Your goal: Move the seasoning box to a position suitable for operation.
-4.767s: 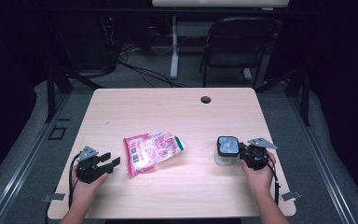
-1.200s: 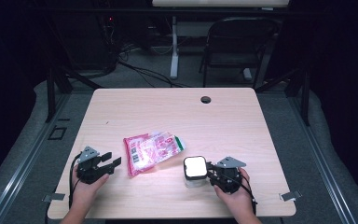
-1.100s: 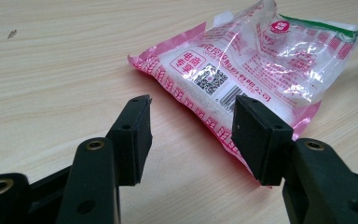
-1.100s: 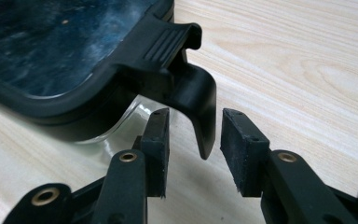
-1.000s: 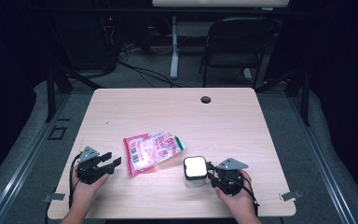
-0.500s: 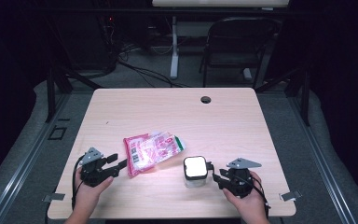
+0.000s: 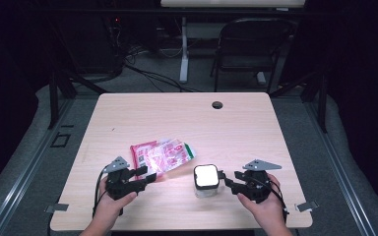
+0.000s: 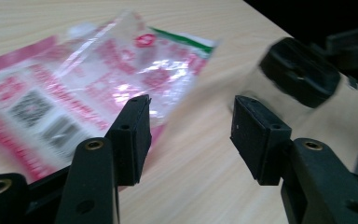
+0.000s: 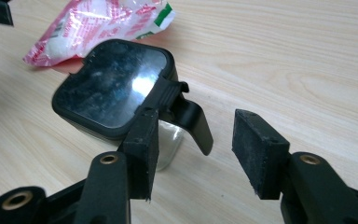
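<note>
A pink-and-red plastic bag (image 7: 162, 156) with a green strip lies flat near the table's middle. Its near corner lies just past my left gripper (image 7: 150, 176), which is open. In the left gripper view the bag (image 8: 74, 88) lies ahead and left of the open jaws (image 8: 191, 126). A clear jar with a square black clasp lid (image 7: 206, 179) stands upright to the right of the bag. My right gripper (image 7: 225, 179) is just right of the jar, and its jaws have just been opening. In the right gripper view the lid (image 9: 112, 88) sits beyond the left jaw, and the gap (image 9: 193, 140) holds nothing.
The light wooden table (image 7: 187, 118) has a dark cable hole (image 7: 217, 104) near its far edge. A folding chair (image 7: 248, 49) and cables stand on the floor beyond. The jar (image 8: 298, 74) shows blurred at the right of the left gripper view.
My right gripper has let go of the jar and drawn back to the right, its jaws wider apart. My left gripper has moved right, toward the bag. The jar stands still.
</note>
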